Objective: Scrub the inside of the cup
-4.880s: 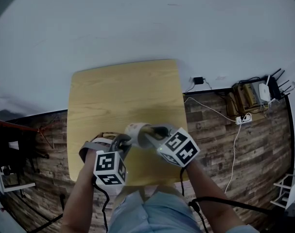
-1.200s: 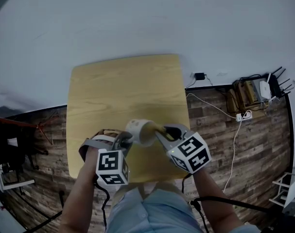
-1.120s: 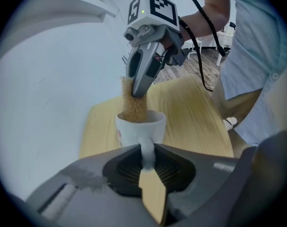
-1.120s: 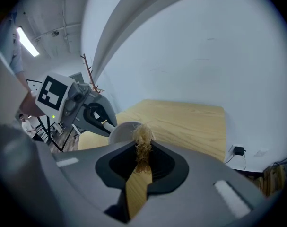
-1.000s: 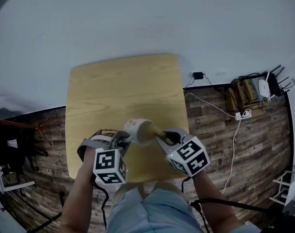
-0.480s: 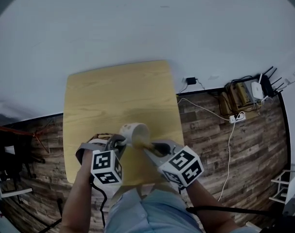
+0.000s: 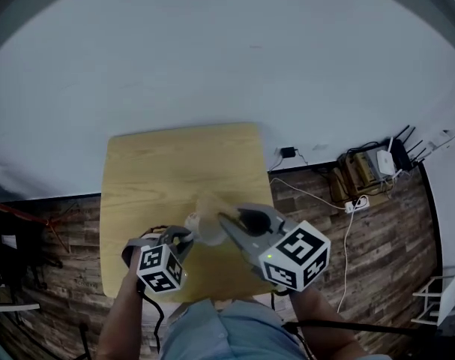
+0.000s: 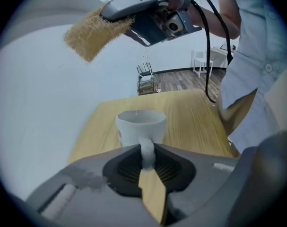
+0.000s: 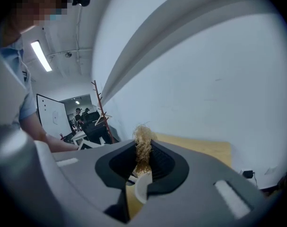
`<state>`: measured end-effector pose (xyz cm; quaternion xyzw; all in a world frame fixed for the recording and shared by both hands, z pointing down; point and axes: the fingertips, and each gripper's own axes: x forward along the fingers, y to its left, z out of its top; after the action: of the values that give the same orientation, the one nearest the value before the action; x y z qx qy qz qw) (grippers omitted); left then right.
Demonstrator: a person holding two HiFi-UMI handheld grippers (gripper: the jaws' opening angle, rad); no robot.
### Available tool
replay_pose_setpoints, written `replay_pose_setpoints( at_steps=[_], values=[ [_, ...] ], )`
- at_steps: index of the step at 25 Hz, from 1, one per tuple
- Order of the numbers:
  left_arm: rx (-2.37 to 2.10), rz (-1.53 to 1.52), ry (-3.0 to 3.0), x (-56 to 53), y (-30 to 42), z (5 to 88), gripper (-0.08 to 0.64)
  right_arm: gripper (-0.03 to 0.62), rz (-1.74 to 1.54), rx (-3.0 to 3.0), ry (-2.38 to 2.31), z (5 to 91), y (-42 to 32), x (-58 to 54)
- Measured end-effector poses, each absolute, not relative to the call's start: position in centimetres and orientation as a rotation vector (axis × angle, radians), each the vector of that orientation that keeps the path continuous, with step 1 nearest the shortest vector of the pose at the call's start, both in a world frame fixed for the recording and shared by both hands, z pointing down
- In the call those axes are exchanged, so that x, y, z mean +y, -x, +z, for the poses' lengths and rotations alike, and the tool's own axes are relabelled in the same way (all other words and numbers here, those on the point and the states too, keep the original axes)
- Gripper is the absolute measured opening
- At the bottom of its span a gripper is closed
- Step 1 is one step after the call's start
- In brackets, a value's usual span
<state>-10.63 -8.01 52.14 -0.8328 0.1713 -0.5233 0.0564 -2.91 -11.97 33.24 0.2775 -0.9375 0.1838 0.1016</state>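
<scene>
A white cup (image 8: 141,125) stands mouth up over the wooden table (image 8: 195,119). My left gripper (image 8: 147,157) is shut on its handle; the jaws hide the cup's base. In the head view the cup (image 7: 205,229) is a blurred pale shape between the left gripper (image 7: 184,235) and the right gripper (image 7: 227,220). The right gripper (image 8: 113,17) hangs high above the cup, shut on a tan fibrous scrubber (image 8: 92,33). In the right gripper view the scrubber (image 9: 143,144) sticks up between the jaws of the right gripper (image 9: 143,159), pinched by both pads.
The table (image 7: 175,171) stands against a plain pale wall. On the wood floor to its right lie cables and a router box (image 7: 377,163). The person's torso (image 8: 259,56) is close on the right in the left gripper view. Chairs (image 8: 145,77) stand far behind.
The right gripper has lifted the scrubber up out of the cup and well above it. The left gripper still holds the cup by the handle, which now sits more upright.
</scene>
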Motion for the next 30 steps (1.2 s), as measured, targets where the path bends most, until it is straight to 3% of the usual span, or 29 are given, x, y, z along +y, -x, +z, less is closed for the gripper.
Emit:
replay_pose_setpoints(
  at_steps=[18, 30],
  values=[
    [0.746, -1.059, 3.053, -6.8, 15.4, 55.3, 0.086, 0.058, 0.442, -2.720, -0.898, 31.2, 5.6, -13.5],
    [0.890, -0.900, 3.070, -5.4, 19.3, 49.3, 0.087, 0.060, 0.406, -2.730, -0.917, 31.7, 7.0, -13.1]
  ],
)
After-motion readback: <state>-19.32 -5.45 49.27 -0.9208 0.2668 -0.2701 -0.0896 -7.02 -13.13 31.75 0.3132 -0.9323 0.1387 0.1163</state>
